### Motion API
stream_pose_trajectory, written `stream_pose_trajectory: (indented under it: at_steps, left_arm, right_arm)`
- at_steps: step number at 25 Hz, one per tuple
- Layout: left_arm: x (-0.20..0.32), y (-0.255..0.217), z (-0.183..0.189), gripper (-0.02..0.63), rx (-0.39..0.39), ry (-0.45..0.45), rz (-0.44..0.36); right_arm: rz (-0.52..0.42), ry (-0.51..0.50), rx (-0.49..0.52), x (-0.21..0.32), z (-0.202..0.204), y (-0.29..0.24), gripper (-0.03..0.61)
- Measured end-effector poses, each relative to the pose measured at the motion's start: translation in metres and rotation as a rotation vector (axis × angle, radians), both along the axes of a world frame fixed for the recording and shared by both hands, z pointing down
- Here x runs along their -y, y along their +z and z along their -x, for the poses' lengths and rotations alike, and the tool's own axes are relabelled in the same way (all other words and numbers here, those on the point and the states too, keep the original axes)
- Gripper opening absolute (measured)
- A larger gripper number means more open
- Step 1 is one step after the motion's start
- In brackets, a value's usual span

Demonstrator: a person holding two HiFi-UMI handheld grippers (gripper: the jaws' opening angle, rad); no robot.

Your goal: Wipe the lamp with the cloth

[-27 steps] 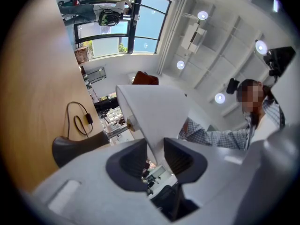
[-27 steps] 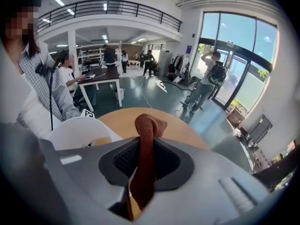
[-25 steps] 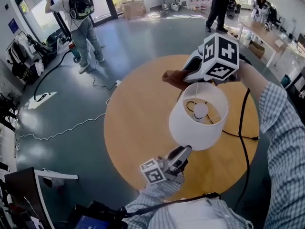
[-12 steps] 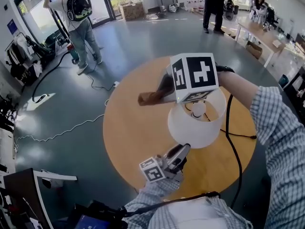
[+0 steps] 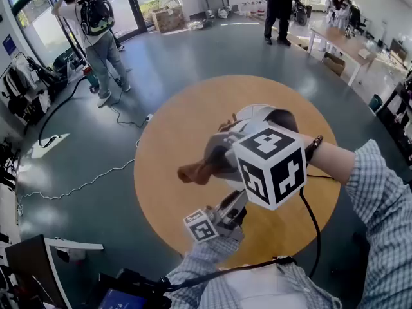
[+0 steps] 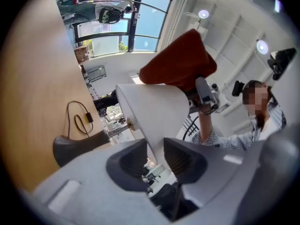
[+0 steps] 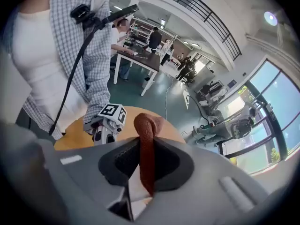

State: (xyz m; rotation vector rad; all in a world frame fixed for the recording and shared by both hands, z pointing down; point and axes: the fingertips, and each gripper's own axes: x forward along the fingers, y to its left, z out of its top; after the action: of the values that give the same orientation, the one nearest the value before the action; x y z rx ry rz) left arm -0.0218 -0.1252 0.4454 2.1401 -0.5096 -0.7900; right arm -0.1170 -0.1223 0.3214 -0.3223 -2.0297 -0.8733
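Round wooden table (image 5: 167, 147) on a grey floor (image 5: 96, 140); a white cable (image 5: 77, 185) trails across the floor at left. A person with a backpack (image 5: 96, 18) stands far left by the glass doors. My left gripper (image 6: 154, 161) is clamped on the lamp (image 6: 150, 109) at the shade's near rim. My right gripper (image 7: 146, 165) is clamped on the brown cloth (image 7: 146, 135), which lies at the shade's far edge. From above, its marker cube hides most of the lamp. No writing is legible.

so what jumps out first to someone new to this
The right gripper pinches a rust-brown cloth over the white lamp shade, its black-and-white marker cube filling the middle of the head view. The left gripper clamps the shade's near rim, all above a round wooden table.
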Motion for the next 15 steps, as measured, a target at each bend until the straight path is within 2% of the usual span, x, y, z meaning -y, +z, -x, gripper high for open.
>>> stream_pose_trajectory:
  at_steps: [5, 9, 15]
  left_arm:
    - [0.001, 0.000, 0.002, 0.109, 0.003, 0.012, 0.003]
    - [0.001, 0.000, 0.003, 0.107, 0.000, 0.020, 0.006]
    - [-0.002, 0.000, 0.004, 0.107, 0.003, 0.030, 0.003]
  right_arm:
    - [-0.077, 0.010, 0.063, -0.021, -0.016, 0.002, 0.066]
    - [-0.134, 0.038, 0.071, -0.034, -0.034, 0.010, 0.067]
    - [-0.220, 0.130, 0.094, -0.044, -0.066, 0.022, 0.067]
